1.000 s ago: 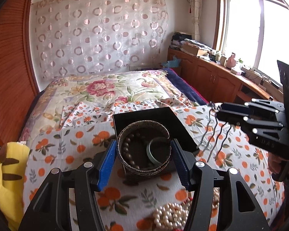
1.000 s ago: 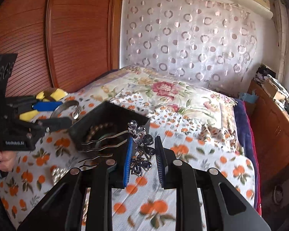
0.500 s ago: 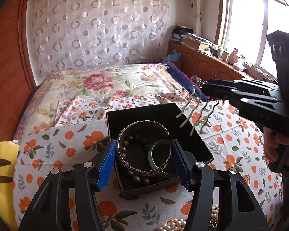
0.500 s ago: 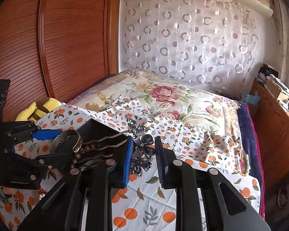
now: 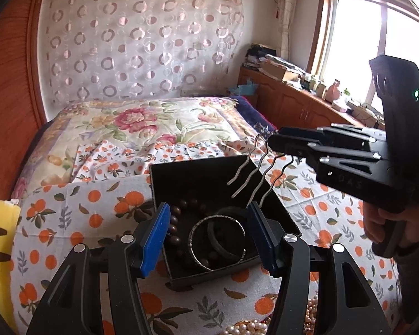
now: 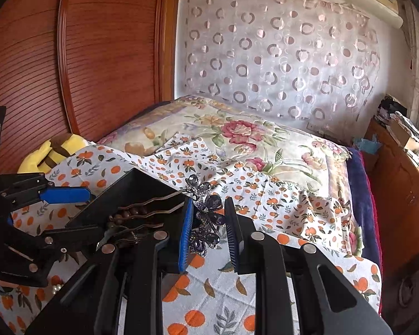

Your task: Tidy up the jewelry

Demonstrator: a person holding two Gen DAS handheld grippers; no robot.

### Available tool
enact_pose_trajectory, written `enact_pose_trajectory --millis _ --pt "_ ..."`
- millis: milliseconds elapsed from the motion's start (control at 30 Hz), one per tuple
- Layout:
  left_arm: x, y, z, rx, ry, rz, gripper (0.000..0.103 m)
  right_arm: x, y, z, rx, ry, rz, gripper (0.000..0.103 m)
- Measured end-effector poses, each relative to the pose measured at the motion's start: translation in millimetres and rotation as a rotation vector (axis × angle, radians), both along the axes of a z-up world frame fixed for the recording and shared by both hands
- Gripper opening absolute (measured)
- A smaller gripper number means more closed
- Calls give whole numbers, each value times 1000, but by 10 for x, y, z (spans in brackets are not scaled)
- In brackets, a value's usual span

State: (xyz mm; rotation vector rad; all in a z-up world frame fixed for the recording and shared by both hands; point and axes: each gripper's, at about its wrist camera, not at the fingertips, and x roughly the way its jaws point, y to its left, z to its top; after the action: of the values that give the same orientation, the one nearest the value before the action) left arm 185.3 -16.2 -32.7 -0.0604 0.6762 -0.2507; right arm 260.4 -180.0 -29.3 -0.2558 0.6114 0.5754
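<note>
My right hand-held gripper point(image 6: 208, 229) pinches the jewelled hair comb point(image 6: 205, 217) by its purple flower head, its wavy prongs hanging over the black box point(image 5: 198, 178) on the bed point(image 5: 69, 195). My left hand-held gripper point(image 5: 209, 237) is spread wide and holds nothing, its pads flanking the box's near corner. In the left wrist view the prongs sit at one o'clock from the silver bangle point(image 5: 218, 240), with the wooden beads point(image 5: 178, 223) at its ten. My worry: the prongs could snag the bangle or beads, or catch the box rim, tipping the comb out onto the bed.
</note>
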Motion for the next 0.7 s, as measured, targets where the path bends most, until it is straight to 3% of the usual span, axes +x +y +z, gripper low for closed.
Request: enact_pose_trajectory --millis 367,700 --pt "-39 280 147 13 -39 121 55 -162 384 -226 -108 -8 74 25" --pt "-39 356 138 9 -39 122 55 -267 410 -319 -120 26 89 27"
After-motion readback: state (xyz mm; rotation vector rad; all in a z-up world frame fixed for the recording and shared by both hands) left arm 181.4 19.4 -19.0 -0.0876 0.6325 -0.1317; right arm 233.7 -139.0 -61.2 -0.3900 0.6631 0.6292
